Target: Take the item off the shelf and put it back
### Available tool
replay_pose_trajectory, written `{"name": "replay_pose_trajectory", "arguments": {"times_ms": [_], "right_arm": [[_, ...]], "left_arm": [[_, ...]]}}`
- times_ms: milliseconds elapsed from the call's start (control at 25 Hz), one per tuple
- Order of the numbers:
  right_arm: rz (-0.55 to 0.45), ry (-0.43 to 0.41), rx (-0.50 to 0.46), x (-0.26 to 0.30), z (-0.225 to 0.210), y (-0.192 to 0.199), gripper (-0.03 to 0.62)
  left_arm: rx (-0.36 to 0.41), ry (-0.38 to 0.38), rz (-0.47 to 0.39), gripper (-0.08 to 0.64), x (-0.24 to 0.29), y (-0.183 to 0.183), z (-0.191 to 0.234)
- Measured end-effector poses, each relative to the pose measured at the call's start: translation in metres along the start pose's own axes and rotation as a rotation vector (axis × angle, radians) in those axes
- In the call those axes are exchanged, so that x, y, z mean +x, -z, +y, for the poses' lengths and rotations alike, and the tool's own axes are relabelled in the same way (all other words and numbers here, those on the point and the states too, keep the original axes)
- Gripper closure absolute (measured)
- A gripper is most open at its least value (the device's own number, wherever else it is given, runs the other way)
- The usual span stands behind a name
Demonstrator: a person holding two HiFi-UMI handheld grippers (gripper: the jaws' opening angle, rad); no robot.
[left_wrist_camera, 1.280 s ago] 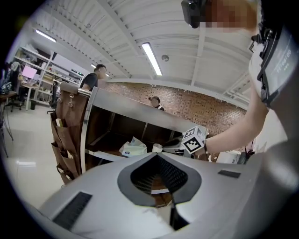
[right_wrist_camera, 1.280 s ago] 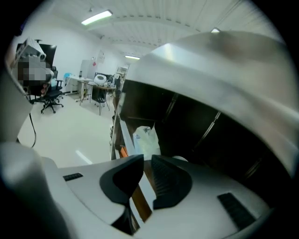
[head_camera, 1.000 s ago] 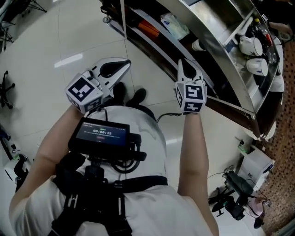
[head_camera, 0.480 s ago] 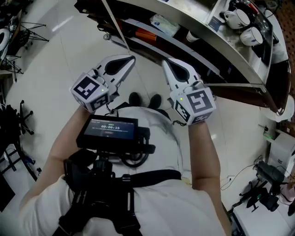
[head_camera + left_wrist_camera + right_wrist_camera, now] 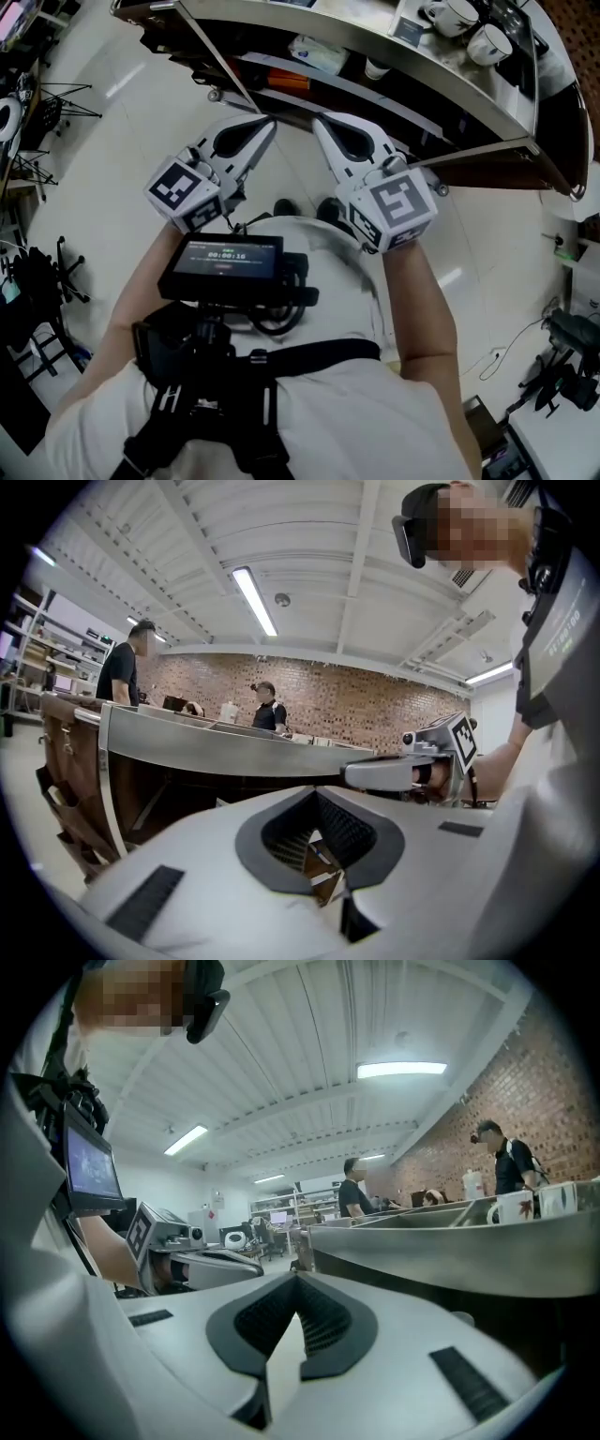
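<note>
Both grippers are held up side by side in front of a curved metal shelf unit [image 5: 441, 89]. My left gripper [image 5: 269, 123] is shut with nothing in it, and its tip points at the shelf's lower levels. The right gripper [image 5: 317, 120] is also shut and empty, its tip close beside the left one. On the shelf lie a white packet [image 5: 319, 53], an orange item [image 5: 289, 82] and a paper cup [image 5: 377, 68]. White mugs [image 5: 469, 26] stand on the top level. In the left gripper view the jaws [image 5: 319, 794] meet; in the right gripper view the jaws [image 5: 298, 1281] meet too.
Tripods and stands [image 5: 37, 112] crowd the floor at the left. More gear [image 5: 567, 366] lies on the floor at the right. People stand behind the shelf unit [image 5: 267, 705]. A screen [image 5: 225, 264] hangs on the person's chest.
Both grippers have risen, the right one more. The right gripper swung left and now lies close beside the left one. The shelf has shifted toward the top of the view.
</note>
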State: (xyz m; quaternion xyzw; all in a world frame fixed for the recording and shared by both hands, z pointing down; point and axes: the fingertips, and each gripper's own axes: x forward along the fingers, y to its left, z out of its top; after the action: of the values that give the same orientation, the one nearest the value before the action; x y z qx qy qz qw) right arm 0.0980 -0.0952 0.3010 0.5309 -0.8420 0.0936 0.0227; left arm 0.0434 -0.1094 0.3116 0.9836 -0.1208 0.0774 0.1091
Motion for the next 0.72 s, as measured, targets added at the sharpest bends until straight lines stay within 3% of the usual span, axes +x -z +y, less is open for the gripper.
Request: {"name": "replay_pose_trajectory", "arguments": {"times_ms": [720], "right_arm": [[0.004,-0.011,-0.014,0.0002,0.002,-0.0004,0.592]], "left_arm": [[0.017,0.004,0.02,0.551,0.0071,0.0056,-0.0035]]}}
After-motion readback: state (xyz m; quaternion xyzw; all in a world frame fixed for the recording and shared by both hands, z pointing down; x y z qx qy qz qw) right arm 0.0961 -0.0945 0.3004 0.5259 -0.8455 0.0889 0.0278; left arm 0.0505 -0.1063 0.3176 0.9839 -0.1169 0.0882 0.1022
